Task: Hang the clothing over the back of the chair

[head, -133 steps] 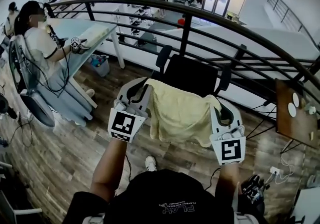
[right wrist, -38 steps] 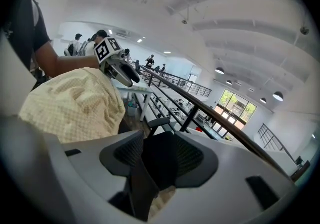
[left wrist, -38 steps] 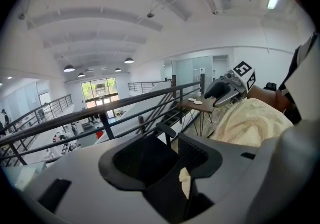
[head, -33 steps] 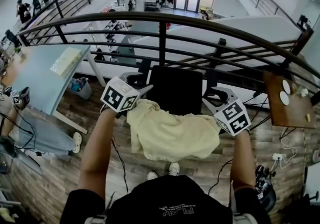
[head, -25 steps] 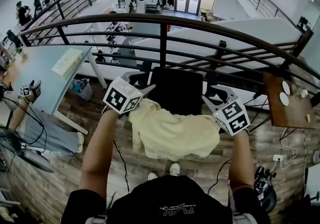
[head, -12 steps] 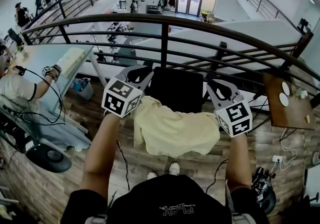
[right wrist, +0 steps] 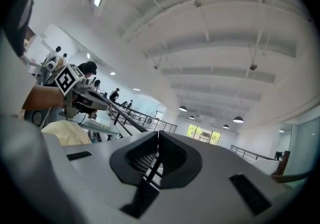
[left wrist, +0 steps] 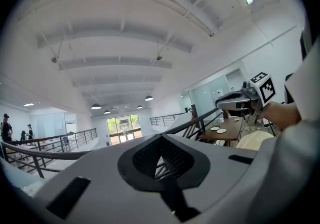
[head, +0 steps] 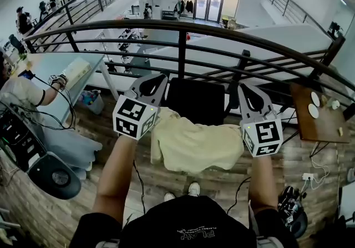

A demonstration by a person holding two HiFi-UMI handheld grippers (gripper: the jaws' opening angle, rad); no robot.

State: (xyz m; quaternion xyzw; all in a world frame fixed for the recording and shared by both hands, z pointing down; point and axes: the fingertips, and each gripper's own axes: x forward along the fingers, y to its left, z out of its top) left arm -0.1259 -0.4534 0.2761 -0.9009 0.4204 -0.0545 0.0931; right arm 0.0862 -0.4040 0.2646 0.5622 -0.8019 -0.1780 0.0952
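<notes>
Nearest, the person's two forearms reached out from the bottom of the head view, each hand carrying a gripper held level. The left gripper (head: 151, 82) had its jaws pressed together with nothing between them (its own view (left wrist: 161, 142) showed the two dark pads meeting in one line against open air). The right gripper (head: 248, 90) was closed the same way and just as empty, which its own view (right wrist: 158, 138) confirmed. Between the two grippers and lower than both lay the pale yellow clothing (head: 194, 144), draped over the near side of the black chair (head: 197, 101) and touched by neither gripper. In the left gripper view a corner of the clothing (left wrist: 255, 140) showed low at the right, under the right gripper (left wrist: 239, 100). In the right gripper view it (right wrist: 67, 133) sat low at the left, under the left gripper (right wrist: 85, 98). The clothing covered the chair's near edge, so where its hem ended was hard to make out, and only the toes of the person's shoes (head: 191, 188) peeked out below it. Beyond the chair ran a dark railing (head: 183, 26). A wooden table (head: 310, 122) was cut off at the right edge, and a seated person (head: 25, 89) was cut off at the left. Glass doors (head: 208, 0) stood farthest away.
</notes>
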